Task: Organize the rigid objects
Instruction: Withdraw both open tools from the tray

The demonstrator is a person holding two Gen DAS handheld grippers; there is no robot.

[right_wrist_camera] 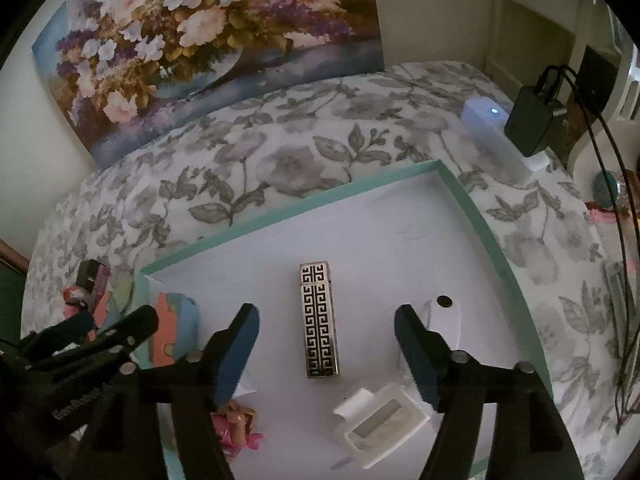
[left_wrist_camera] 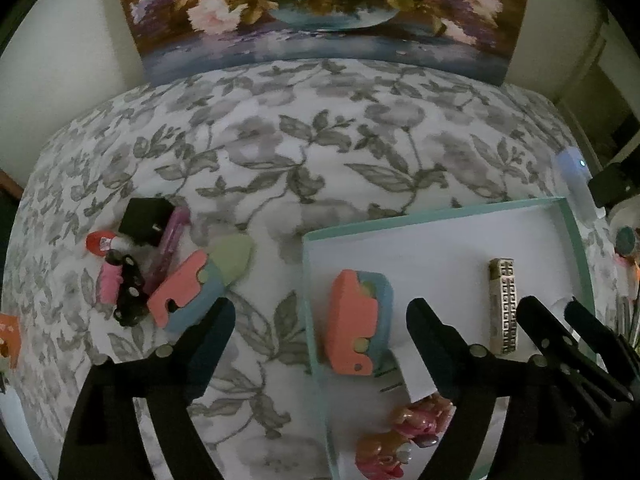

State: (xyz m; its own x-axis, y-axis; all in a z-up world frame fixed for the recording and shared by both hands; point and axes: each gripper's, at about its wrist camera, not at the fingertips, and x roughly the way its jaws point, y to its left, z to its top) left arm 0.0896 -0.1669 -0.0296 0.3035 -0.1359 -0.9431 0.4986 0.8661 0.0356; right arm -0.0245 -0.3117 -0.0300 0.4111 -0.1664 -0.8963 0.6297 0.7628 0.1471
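A shallow white box with a teal rim (left_wrist_camera: 440,210) (right_wrist_camera: 288,200) lies on the flowered bedspread. In it lie a coral-and-blue foam puzzle piece (left_wrist_camera: 354,320) (right_wrist_camera: 172,328), a silver bar with a Greek-key pattern (left_wrist_camera: 503,304) (right_wrist_camera: 320,320), a pink figurine (left_wrist_camera: 404,436) (right_wrist_camera: 236,424) and a white rectangular frame piece (right_wrist_camera: 380,420). My left gripper (left_wrist_camera: 320,316) is open and empty over the box's left rim. My right gripper (right_wrist_camera: 326,324) is open and empty, its fingers either side of the silver bar. A pile of objects lies left of the box: another foam puzzle piece (left_wrist_camera: 200,280), a black cube (left_wrist_camera: 146,220), a purple pen (left_wrist_camera: 168,248).
A flower painting (left_wrist_camera: 320,12) leans against the wall at the bed's far edge. A white device with a blue light (right_wrist_camera: 500,136) and a black charger with cables (right_wrist_camera: 532,120) sit at the right of the bed. More small items lie at the right edge (left_wrist_camera: 626,248).
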